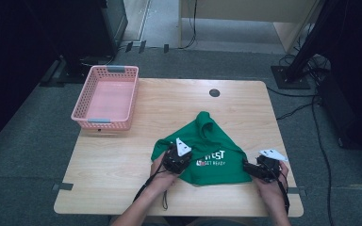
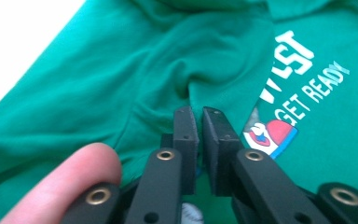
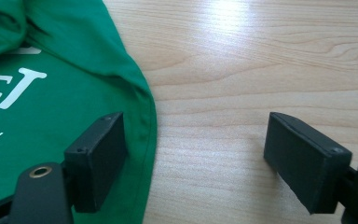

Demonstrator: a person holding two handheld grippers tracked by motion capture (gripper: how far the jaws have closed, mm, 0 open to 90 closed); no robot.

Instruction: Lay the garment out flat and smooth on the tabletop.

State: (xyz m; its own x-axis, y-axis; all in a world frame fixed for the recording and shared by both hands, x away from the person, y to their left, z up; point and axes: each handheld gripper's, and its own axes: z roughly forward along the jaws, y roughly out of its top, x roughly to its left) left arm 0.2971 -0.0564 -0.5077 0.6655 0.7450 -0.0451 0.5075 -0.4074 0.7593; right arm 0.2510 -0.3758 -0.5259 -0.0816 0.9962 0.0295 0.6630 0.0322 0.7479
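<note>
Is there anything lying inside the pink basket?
No: in the high view the pink basket at the table's far left corner shows only its bare pink floor.

Green shirt [image 1: 207, 150], white block lettering, small red, blue and white emblem beside print
Pink lattice basket [image 1: 125, 113], grey handle grips at both ends
Pale wood-grain worktop [image 1: 122, 160], dark round plug near far edge
Left gripper [image 2: 199, 135] black, brass-coloured rivets; white three-cornered plate on top in high view
Right gripper [image 3: 196, 163] black, matte fingers [image 3: 100, 158], same brass rivet
Grey carpet floor [image 1: 28, 141], black cables [image 1: 301, 106] trailing across
</note>
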